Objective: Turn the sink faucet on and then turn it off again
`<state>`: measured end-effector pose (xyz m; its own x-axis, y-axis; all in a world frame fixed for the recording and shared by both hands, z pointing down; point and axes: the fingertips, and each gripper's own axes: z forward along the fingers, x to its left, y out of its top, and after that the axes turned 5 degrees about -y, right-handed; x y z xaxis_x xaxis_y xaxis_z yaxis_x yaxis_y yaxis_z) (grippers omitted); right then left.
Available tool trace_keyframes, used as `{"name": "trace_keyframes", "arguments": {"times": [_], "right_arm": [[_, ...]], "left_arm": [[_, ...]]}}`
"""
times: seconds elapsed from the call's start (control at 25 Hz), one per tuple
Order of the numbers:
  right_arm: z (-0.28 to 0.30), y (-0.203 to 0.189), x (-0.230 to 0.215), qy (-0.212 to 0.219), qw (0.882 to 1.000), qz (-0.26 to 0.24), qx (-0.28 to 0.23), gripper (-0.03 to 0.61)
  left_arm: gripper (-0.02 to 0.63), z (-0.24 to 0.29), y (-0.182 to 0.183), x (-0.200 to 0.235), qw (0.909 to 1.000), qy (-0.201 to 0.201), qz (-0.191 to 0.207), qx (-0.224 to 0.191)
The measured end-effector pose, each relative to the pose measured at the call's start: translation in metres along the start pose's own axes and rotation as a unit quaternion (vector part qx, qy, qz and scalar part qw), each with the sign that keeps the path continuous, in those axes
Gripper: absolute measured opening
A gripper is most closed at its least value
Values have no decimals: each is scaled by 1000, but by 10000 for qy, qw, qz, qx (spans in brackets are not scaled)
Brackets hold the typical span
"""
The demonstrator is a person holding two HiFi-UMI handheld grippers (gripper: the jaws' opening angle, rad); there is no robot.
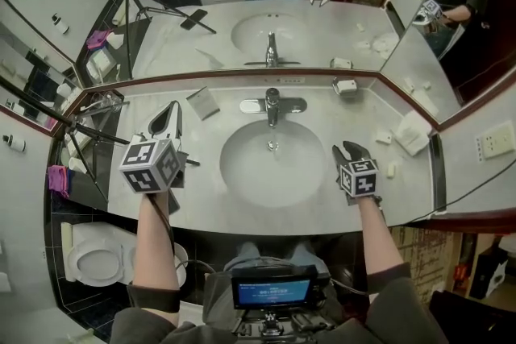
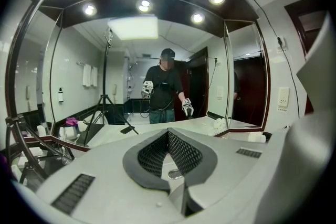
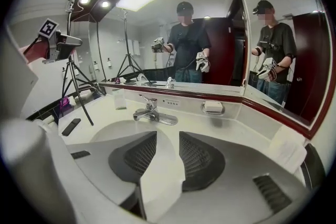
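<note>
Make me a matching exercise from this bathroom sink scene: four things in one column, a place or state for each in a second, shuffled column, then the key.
Things
1. faucet
2. soap dish
3. left gripper
4. right gripper

Places and states
A. jaws apart, nothing between them
B. behind the basin, at its middle
C. jaws shut together
D. just right of the faucet, at the back of the counter

Pairs: 1-B, 2-D, 3-C, 4-A
</note>
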<state>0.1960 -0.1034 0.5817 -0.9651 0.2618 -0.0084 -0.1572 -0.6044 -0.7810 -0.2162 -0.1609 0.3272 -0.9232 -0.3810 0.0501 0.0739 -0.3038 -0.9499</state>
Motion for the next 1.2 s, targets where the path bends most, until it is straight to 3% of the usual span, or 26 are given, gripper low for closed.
{"name": "trace_keyframes", "arguments": {"times": [0.12, 0.4, 0.52, 0.72, 0.84, 0.96, 1.2], "right_arm": [[17, 14, 15, 175, 9993, -341, -9, 178], [34, 13, 34, 346, 9987, -362, 81, 178], [36, 2, 35, 325, 9989, -306, 132, 178], [41, -20, 30, 307, 9989, -216, 285, 178], [43, -30, 28, 306, 9987, -167, 362, 178], [47, -32, 25, 304, 9988, -124, 370, 178], [71, -22, 29, 402, 9985, -177, 313, 178]], "left_arm": [[2, 3, -2, 2, 10000, -6, -6, 22], [11, 27, 0, -7, 9992, -169, 326, 131], [140, 51, -6, -24, 9971, -482, 534, 246], [226, 100, -32, -58, 9879, -997, 1059, 543], [279, 127, -54, -79, 9771, -1301, 1496, 767], [290, 152, -79, -98, 9628, -1516, 2034, 928], [290, 196, -145, -130, 9186, -1875, 3228, 1296]]}}
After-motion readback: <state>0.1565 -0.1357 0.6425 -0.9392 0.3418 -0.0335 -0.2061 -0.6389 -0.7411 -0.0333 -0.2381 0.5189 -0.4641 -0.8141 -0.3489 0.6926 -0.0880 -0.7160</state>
